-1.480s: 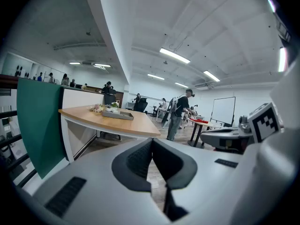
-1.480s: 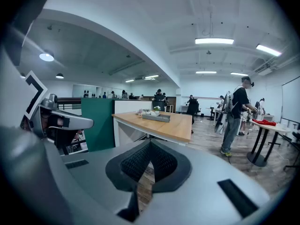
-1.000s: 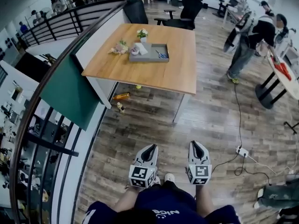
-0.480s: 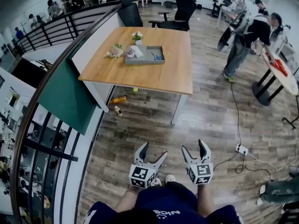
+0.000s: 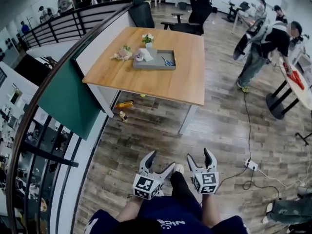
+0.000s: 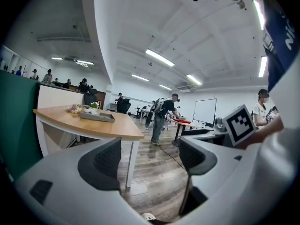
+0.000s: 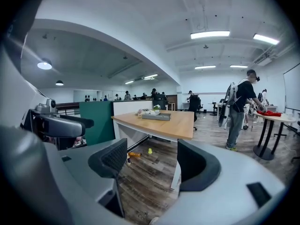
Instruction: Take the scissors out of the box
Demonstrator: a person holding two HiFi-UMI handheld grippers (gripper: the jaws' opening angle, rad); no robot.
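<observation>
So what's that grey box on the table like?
The box is a shallow, open-topped grey rectangle with low walls; its material is too far off to tell. It lies flat on the far part of the wooden table. Blue-handled scissors lie inside near its right end, something white sits at its left end, and a bunch of flowers lies just beside that end.

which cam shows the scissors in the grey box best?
Head view: it looks down into the grey box, so the blue-handled scissors show near its right end, though small. The left and right gripper views catch the box side-on from afar; its wall hides the scissors.
</observation>
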